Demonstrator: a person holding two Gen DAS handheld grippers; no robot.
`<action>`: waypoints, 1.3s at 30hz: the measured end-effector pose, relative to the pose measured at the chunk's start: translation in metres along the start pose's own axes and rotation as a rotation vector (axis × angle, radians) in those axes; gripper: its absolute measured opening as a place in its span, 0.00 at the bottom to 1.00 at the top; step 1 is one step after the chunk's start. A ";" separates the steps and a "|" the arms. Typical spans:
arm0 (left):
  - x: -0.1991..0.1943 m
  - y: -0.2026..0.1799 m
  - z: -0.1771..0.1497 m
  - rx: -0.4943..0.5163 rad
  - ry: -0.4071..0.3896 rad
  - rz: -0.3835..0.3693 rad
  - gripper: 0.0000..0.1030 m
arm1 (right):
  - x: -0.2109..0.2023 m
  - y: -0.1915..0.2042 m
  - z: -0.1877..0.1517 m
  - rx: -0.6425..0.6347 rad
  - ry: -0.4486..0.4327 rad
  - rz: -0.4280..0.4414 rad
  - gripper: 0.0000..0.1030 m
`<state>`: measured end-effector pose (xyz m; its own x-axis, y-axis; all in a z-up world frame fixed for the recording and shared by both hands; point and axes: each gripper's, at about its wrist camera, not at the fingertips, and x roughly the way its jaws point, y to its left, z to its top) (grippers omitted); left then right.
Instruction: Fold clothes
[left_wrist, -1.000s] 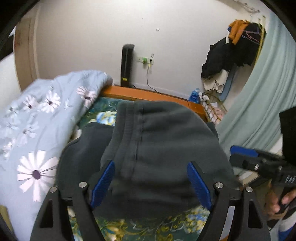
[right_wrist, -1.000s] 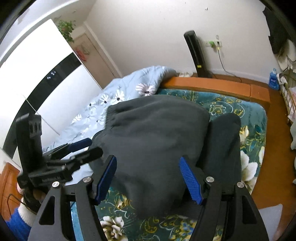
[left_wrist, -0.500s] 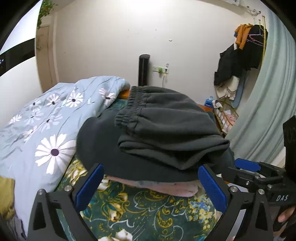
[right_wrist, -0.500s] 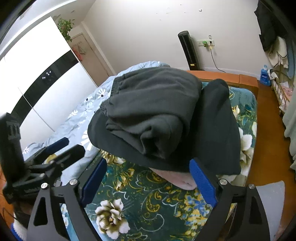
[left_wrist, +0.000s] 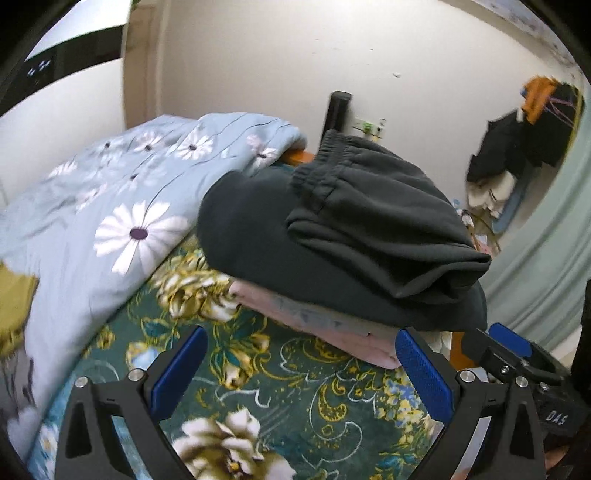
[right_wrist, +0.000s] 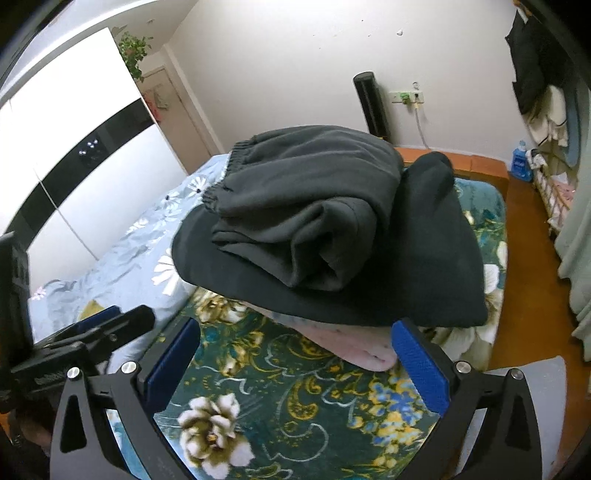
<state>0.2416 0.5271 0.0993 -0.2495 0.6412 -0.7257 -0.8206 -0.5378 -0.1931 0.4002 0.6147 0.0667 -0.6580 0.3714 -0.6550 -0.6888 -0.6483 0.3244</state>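
Folded dark grey sweatpants (left_wrist: 376, 214) (right_wrist: 314, 206) lie on top of a stack: a dark garment (left_wrist: 251, 229) (right_wrist: 439, 266) under them and a pink one (left_wrist: 325, 328) (right_wrist: 354, 347) at the bottom. The stack rests on the green floral bedspread (left_wrist: 280, 373) (right_wrist: 280, 373). My left gripper (left_wrist: 301, 373) is open and empty, just short of the stack. My right gripper (right_wrist: 295, 363) is open and empty too, just short of the stack; its right pad is by the pink edge. Each gripper shows in the other's view, the left (right_wrist: 92, 336) and the right (left_wrist: 517, 354).
A light blue daisy quilt (left_wrist: 122, 206) (right_wrist: 140, 251) lies bunched left of the stack. A wooden bed frame (right_wrist: 476, 162), a black tower (right_wrist: 369, 103) and a wall socket are behind. Clothes hang at the right (left_wrist: 524, 136) by a pale green curtain (left_wrist: 546, 236).
Both grippers have let go of the sweatpants, which now rest on the stack, and drawn back toward the near edge of the bed. The jaws are wider open than a second ago.
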 end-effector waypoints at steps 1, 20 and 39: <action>0.000 0.001 -0.003 -0.009 0.002 0.006 1.00 | 0.001 0.000 -0.003 -0.006 0.004 -0.009 1.00; 0.030 0.009 -0.031 -0.071 0.100 0.200 1.00 | 0.027 0.001 -0.021 -0.083 0.053 -0.040 1.00; 0.044 -0.012 -0.033 -0.032 0.114 0.225 1.00 | 0.037 -0.006 -0.021 -0.106 0.080 -0.038 1.00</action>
<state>0.2574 0.5432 0.0479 -0.3630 0.4383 -0.8223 -0.7339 -0.6782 -0.0375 0.3867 0.6183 0.0261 -0.6030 0.3456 -0.7190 -0.6740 -0.7029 0.2274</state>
